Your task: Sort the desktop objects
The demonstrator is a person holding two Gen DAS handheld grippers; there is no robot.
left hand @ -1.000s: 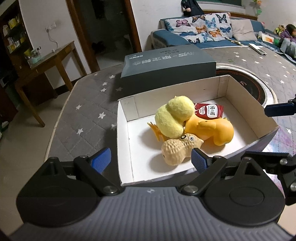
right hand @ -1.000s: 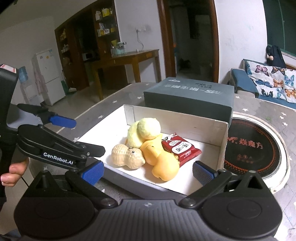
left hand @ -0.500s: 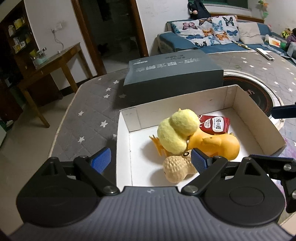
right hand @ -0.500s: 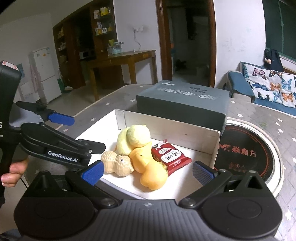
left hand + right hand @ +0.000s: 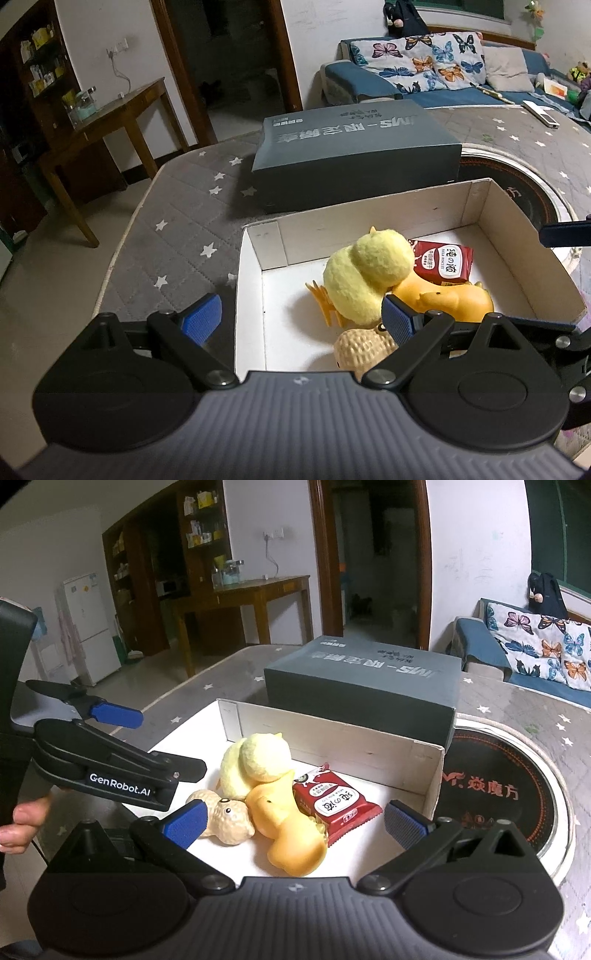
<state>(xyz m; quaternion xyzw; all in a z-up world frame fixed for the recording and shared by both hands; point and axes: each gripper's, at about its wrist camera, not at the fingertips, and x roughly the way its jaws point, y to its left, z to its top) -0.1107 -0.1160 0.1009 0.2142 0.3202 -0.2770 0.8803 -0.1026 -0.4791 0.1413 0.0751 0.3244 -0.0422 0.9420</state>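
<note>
Fingers on both of my grippers stood wide apart and held nothing. On my left gripper (image 5: 301, 319) I saw 2 blue pads: the left one hung outside the white cardboard box (image 5: 539, 258), over the grey star-patterned mat (image 5: 177, 221), and the right one sat above the box's interior, in front of the peanut-shaped toy (image 5: 360, 345), though I could not tell whether it touched it. My right gripper (image 5: 295, 821) straddled the near part of the same box, its left pad (image 5: 184, 821) over the peanut-shaped toy's edge and its right pad by the box's right wall. All 4 items lay clustered in the middle of the box: the fuzzy yellow chick (image 5: 255, 762) leaned on top of the orange rubber duck (image 5: 286, 825), the peanut-shaped toy pressed against the duck's left side as my right camera showed it, and the red snack packet (image 5: 334, 805) lay flat, touching the duck on the other side. Just behind the box, against its far wall, stood a closed dark grey box (image 5: 365, 686) with pale lettering on the lid. To the right of the white box I saw a round black panel with a pale ring (image 5: 517, 786) set into the table. In my right camera a person's hand (image 5: 24, 825) gripped the left gripper's handle at the frame's left edge.
</note>
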